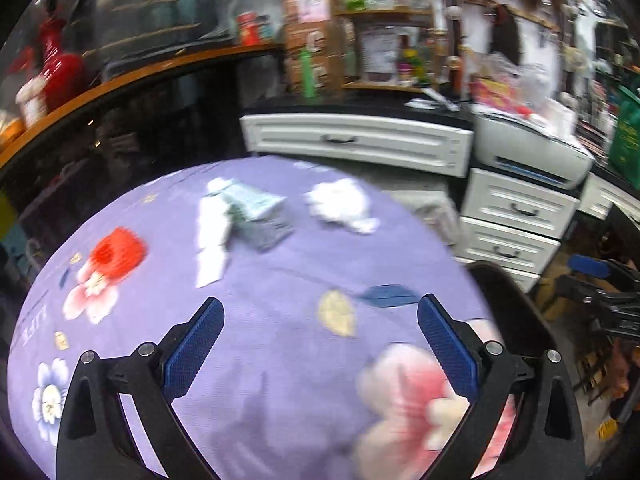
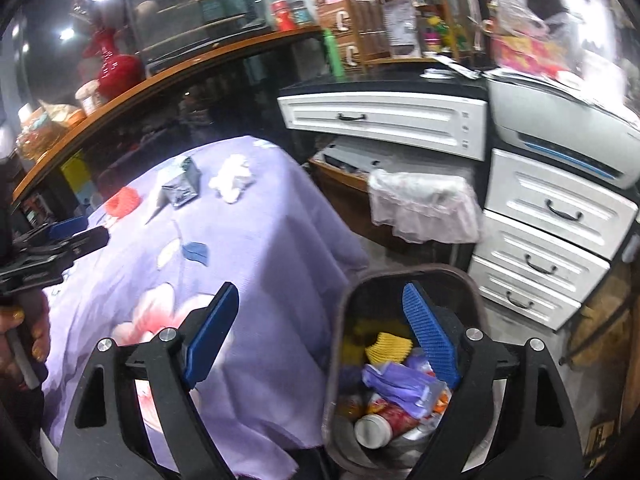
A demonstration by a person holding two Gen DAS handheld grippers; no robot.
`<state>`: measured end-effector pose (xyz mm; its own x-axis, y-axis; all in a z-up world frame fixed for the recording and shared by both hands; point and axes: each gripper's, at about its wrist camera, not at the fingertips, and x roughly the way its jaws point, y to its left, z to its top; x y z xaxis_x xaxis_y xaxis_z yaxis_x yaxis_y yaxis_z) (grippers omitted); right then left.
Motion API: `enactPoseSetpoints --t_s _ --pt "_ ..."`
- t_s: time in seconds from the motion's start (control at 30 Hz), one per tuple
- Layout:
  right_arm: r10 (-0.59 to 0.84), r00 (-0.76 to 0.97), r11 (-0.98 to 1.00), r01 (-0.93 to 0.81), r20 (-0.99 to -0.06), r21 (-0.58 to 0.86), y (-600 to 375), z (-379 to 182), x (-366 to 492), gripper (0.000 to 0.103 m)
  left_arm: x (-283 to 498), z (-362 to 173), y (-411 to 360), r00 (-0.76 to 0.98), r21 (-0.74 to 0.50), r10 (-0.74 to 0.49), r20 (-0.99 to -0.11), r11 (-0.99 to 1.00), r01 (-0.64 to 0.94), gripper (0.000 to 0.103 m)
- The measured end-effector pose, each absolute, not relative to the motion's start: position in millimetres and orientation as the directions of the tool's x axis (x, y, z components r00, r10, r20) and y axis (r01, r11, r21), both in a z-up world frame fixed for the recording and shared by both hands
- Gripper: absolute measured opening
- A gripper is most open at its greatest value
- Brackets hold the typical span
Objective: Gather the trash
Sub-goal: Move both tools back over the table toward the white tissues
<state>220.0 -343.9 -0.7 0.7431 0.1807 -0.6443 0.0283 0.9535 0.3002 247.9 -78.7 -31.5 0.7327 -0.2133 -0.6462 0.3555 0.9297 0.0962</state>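
Observation:
Trash lies at the far side of a table under a purple flowered cloth (image 1: 260, 320): a red foam net (image 1: 118, 254), a white paper strip (image 1: 212, 236), a grey-green foil wrapper (image 1: 260, 216) and a crumpled white tissue (image 1: 340, 204). My left gripper (image 1: 320, 320) is open and empty above the cloth, short of them. My right gripper (image 2: 320, 312) is open and empty over a dark trash bin (image 2: 400, 360) beside the table, filled with wrappers and a bottle. The red net (image 2: 124, 200), the wrapper (image 2: 182, 188) and the tissue (image 2: 232, 178) also show in the right wrist view.
White drawer units (image 2: 540, 240) and a printer (image 2: 560, 128) stand right of the table. A wooden counter (image 2: 160, 76) with a red vase curves behind it. A bag-lined bin (image 2: 424, 204) sits by the drawers. The left gripper (image 2: 60, 244) shows at the right view's left edge.

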Motion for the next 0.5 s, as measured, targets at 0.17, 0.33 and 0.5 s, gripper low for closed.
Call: enactPoseSetpoints --t_s 0.17,0.33,0.5 --pt "0.212 0.744 0.957 -0.027 -0.633 0.288 -319 8 238 0.084 284 -39 -32 0.733 0.092 -0.132 -0.667 0.962 0.257 0.096" --pt "0.232 0.736 0.958 -0.059 -0.636 0.281 -304 10 258 0.084 320 -44 -9 0.71 0.05 -0.116 -0.695 0.977 0.209 0.095" --pt "0.244 0.723 0.957 -0.073 -0.646 0.28 -296 7 277 0.084 352 -52 -19 0.688 0.08 -0.098 -0.719 0.972 0.223 0.086"
